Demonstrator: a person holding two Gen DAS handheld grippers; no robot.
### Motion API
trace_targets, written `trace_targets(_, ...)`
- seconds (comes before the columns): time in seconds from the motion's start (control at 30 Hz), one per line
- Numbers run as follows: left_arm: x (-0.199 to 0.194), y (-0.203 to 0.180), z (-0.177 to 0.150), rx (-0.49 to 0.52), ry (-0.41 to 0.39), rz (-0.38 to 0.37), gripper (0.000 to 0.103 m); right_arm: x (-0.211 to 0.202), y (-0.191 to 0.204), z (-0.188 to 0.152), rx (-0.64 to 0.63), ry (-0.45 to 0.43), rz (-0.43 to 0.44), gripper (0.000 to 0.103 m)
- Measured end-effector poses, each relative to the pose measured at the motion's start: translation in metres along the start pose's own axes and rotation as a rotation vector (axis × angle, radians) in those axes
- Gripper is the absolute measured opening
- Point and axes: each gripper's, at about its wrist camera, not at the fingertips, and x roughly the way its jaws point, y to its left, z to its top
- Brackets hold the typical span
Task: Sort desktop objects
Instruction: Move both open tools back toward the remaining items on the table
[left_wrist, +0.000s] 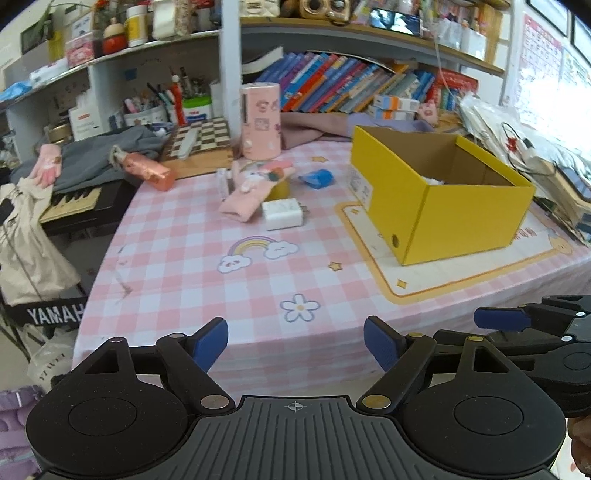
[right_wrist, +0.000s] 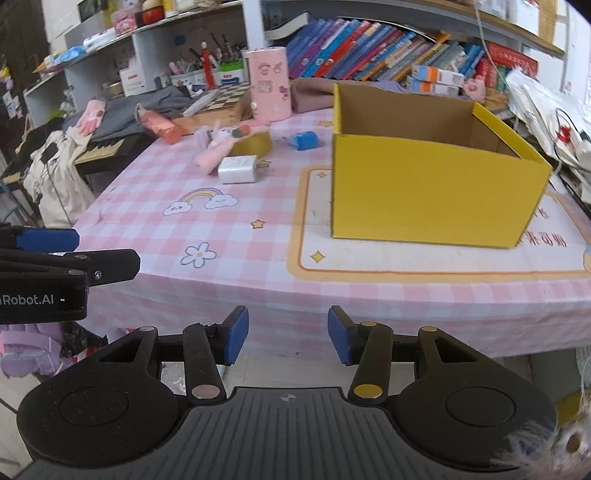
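My left gripper (left_wrist: 295, 345) gapes wide, my right gripper (right_wrist: 288, 339) narrower, both empty; only left view shows white stuff inside the yellow box (left_wrist: 476, 218).

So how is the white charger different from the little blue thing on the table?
The charger is white; the blue thing is blue. The charger is boxy with metal prongs on one end, while the blue thing looks rounder. The charger looks bigger and lies nearer the table's front edge; the blue thing lies farther back, closer to the yellow box. Both lie loose on the pink checked cloth, outside the box.
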Motion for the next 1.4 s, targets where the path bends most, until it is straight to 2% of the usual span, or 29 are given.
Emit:
trace_targets(0.27,-0.005,0.024,-0.001,-0.072,-0.025,0.042,0.084,0.008,0.020,0.013,-0.074,-0.002,0.024,0.046)
trace_targets(0.57,0.002,0.043,0.013,-0.114,-0.062,0.082,0.084,0.017,0.024,0.049,-0.064,-0.043,0.044,0.048)
trace_targets(0.8,0.016,0.049,0.030,-0.113,-0.075,0.100,0.084,0.030,0.029,0.059,-0.079,-0.038,0.065,0.048)
trace_targets(1.17,0.054,0.067,0.067,-0.153,-0.060,0.077,0.087,0.066,0.035,0.079,-0.143,-0.039,0.063,0.051)
trace_targets(1.4,0.086,0.072,0.090,-0.147,-0.020,0.038,0.087,0.094,0.034,0.098,-0.154,-0.038,0.082,0.058)
